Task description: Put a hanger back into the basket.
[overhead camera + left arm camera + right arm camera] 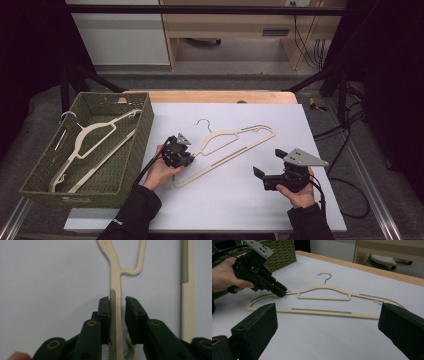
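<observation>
Wide-open, the right tool (265, 164) hangs empty near the cream hanger (235, 141) on the desk (225, 210), while the left tool (117, 302) straddles its shoulder, one pad touching, a slight gap opposite.

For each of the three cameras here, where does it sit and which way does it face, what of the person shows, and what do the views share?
High view: above the person's side, looking forward and down on the table; both forearms, left gripper, right gripper.
Left gripper view: on the left gripper, looking down along its jaws straddling the hanger.
Right gripper view: on the right gripper, looking level across the table; wide jaws, left hand.
Shared: the cream hanger in all.
</observation>
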Demonstrator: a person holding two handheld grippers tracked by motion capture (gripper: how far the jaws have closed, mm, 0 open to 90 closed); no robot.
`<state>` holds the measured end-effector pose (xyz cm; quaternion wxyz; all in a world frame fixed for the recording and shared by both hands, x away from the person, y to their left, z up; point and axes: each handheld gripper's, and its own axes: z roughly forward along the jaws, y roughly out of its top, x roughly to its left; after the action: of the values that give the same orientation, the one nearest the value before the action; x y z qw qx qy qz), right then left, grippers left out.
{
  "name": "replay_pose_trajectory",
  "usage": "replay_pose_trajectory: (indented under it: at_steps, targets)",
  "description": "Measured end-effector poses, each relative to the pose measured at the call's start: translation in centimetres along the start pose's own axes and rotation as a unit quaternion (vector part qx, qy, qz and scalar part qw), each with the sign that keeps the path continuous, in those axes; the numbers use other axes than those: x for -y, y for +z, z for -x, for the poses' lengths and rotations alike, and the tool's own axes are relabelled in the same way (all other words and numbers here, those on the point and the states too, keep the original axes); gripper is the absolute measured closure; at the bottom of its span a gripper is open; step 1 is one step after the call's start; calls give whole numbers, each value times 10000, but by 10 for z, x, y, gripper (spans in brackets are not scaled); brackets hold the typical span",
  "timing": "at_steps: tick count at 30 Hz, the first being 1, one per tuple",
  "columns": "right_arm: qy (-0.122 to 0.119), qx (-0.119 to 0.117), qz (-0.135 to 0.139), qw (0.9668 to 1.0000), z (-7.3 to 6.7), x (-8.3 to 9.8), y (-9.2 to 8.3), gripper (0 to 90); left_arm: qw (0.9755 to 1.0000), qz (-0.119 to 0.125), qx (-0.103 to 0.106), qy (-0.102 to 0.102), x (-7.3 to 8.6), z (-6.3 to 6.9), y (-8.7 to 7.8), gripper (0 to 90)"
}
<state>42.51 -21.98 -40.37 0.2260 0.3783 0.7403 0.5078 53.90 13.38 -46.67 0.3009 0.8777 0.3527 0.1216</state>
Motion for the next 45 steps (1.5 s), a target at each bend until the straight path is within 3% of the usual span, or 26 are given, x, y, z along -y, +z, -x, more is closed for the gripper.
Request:
replay_pose_trajectory:
  at_steps: [13,22,31,36,45]
  targets:
    - [24,-92,-87,9999,-1,-4,16,36,10000,53,-1,8,0,2,-3,795]
    - [-50,-214,-103,9997,-7,-15,34,50,9993,313,-148,165,-4,18,-36,796]
    - [-114,-403,-215,9989,-21,-31,81,82,9978,489,-347,288,-3,36,-59,796]
    - [-21,-364,-285,9989,-30,-42,115,114,9967,640,-401,295,0,42,-69,796]
    - [2,-243,-504,9984,-37,-56,153,175,9963,737,-363,266,5,46,-75,796]
